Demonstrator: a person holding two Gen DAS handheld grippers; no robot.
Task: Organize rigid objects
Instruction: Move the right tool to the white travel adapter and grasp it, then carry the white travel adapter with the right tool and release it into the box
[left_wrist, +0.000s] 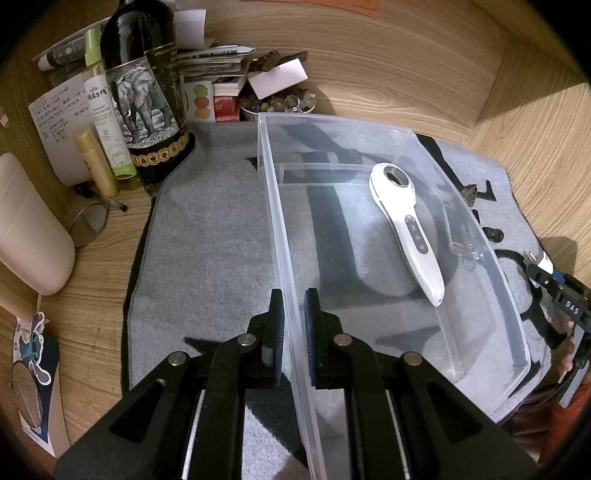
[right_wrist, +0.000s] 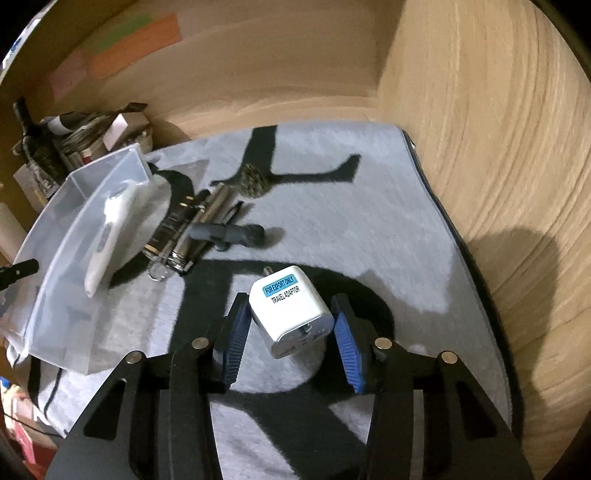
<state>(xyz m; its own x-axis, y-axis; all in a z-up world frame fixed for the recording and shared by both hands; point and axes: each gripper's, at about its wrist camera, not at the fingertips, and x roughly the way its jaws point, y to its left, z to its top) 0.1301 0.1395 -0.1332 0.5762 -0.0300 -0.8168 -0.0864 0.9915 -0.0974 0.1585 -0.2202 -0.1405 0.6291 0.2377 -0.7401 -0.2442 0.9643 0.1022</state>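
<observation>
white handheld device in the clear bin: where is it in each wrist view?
Left wrist: white handheld device right of centre, lying in the clear bin, head toward the far end.
Right wrist: same device at left, seen through the bin wall.
Shared landmark: the clear bin on the grey mat.

1. The bin (left_wrist: 388, 236) is clear, smooth plastic.
2. The handheld device (left_wrist: 406, 225) is glossy white plastic.
3. The mat (left_wrist: 207, 236) is grey, fuzzy cloth.
4. The table (left_wrist: 535, 122) shows matt wood grain.
5. The travel adaptor (right_wrist: 290, 310) is smooth white plastic.
6. The bottle (left_wrist: 144, 92) is dark glossy glass.
</observation>
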